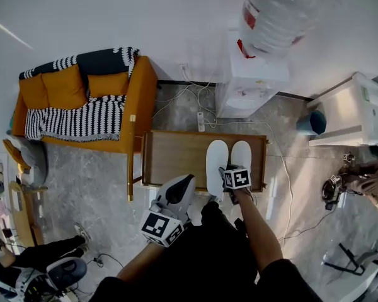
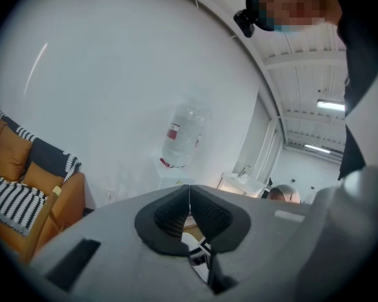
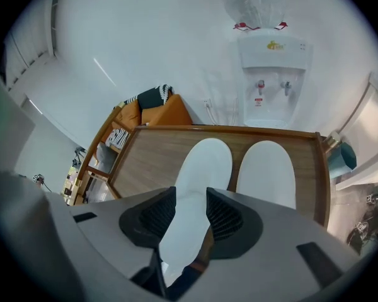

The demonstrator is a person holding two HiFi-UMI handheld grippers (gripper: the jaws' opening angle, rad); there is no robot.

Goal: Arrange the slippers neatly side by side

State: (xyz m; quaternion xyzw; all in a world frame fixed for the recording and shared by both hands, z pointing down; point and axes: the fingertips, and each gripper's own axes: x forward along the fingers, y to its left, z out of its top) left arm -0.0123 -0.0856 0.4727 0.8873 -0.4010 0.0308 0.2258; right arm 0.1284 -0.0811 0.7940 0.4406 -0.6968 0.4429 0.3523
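Two white slippers lie side by side on a low wooden table point(image 1: 170, 156), toes toward the far wall. The left slipper point(image 1: 217, 159) point(image 3: 201, 168) and the right slipper point(image 1: 242, 154) point(image 3: 268, 172) are parallel with a narrow gap between them. My right gripper point(image 1: 227, 172) point(image 3: 190, 200) hangs steeply downward over the near end of the left slipper. Its jaws stand apart, and the slipper shows through the gap below them without being pressed. My left gripper point(image 1: 188, 181) point(image 2: 189, 197) is held back at the table's near edge, pointing roughly level, shut with nothing in it.
An orange sofa point(image 1: 82, 99) with striped throws stands left of the table. A water dispenser point(image 1: 252, 80) with a big bottle stands behind it, with cables and a power strip point(image 1: 200, 121) on the floor. A white cabinet point(image 1: 353, 112) and a blue bin point(image 1: 312, 123) are at the right.
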